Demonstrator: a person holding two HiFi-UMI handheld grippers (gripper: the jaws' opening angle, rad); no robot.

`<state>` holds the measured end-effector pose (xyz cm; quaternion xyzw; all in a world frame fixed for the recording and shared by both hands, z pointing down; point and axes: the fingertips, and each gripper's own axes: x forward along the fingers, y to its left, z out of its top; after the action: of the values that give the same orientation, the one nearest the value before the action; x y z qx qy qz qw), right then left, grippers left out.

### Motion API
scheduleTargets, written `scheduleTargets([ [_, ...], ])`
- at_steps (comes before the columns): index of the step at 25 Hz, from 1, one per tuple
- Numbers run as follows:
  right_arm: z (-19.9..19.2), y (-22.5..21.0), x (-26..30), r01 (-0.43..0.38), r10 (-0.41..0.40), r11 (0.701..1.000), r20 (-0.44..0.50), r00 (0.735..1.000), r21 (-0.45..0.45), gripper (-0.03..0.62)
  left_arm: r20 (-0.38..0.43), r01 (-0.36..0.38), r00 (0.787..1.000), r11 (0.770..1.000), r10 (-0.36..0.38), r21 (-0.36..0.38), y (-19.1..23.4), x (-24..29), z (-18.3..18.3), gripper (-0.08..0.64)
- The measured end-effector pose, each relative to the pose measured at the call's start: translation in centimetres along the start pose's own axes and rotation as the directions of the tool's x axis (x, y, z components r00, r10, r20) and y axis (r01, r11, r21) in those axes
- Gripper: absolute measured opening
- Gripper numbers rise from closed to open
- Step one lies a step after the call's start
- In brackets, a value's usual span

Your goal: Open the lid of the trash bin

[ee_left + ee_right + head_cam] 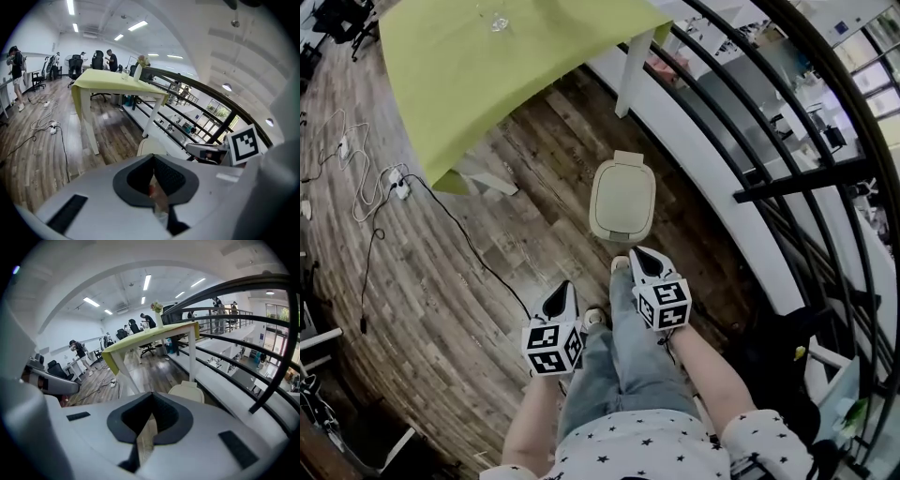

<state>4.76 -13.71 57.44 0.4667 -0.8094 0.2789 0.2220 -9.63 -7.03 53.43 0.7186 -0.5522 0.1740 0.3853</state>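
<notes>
Here is the bin (617, 232), dead centre in the head view, a cream tub standing on the wood floor (441, 300) with its lid (623, 192) down flat. It stands just above the person's shoe (620, 264) in the frame. The green table (516, 66) fills the upper left and the black railing (787, 169) sweeps down the right side. Both tools are up in front of the person's jeans (628, 361). The left gripper (565, 286) sits lower left of centre, well short of the bin. The right gripper (636, 251) points up from just under the bin's near edge, and I can't say whether it touches. In the left gripper view, the left gripper (153, 157) has its dark pads pressed together at the tip with nothing pinched. The bin (151, 146) peeks over the top, and the table (112, 84) is beyond it, upper left. The right gripper view shows the same: the right gripper (151, 393) is closed on itself and empty. The bin (187, 392) is just right of its tip, the table (145, 341) is above, and the railing (234, 348) runs off to the right. A black cable (459, 234) trails across the floor at the left of the head view. A glass (497, 19) stands on the table at the top edge.
</notes>
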Motion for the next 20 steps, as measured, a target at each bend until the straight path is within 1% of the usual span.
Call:
scheduleTargets([
  [8,-4.9,-2.9,5.5,0.019,-0.019,1.000,-0.095,0.995,0.006,-0.008,-0.041,-0.008,0.999,1.000,0.008,-0.005,1.4,3.3,-1.5,0.012],
  [15,-9.5,-4.9,9.8,0.024,-0.023,1.000,-0.186,0.982,0.001,-0.008,-0.072,-0.012,0.997,1.000,0.010,-0.023,2.3,6.1,-3.2,0.012],
  [20,-12.1,-5.6,12.6,0.019,-0.023,1.000,-0.235,0.972,-0.019,-0.008,-0.089,-0.013,0.996,0.999,0.010,-0.036,3.0,7.7,-4.4,0.012],
])
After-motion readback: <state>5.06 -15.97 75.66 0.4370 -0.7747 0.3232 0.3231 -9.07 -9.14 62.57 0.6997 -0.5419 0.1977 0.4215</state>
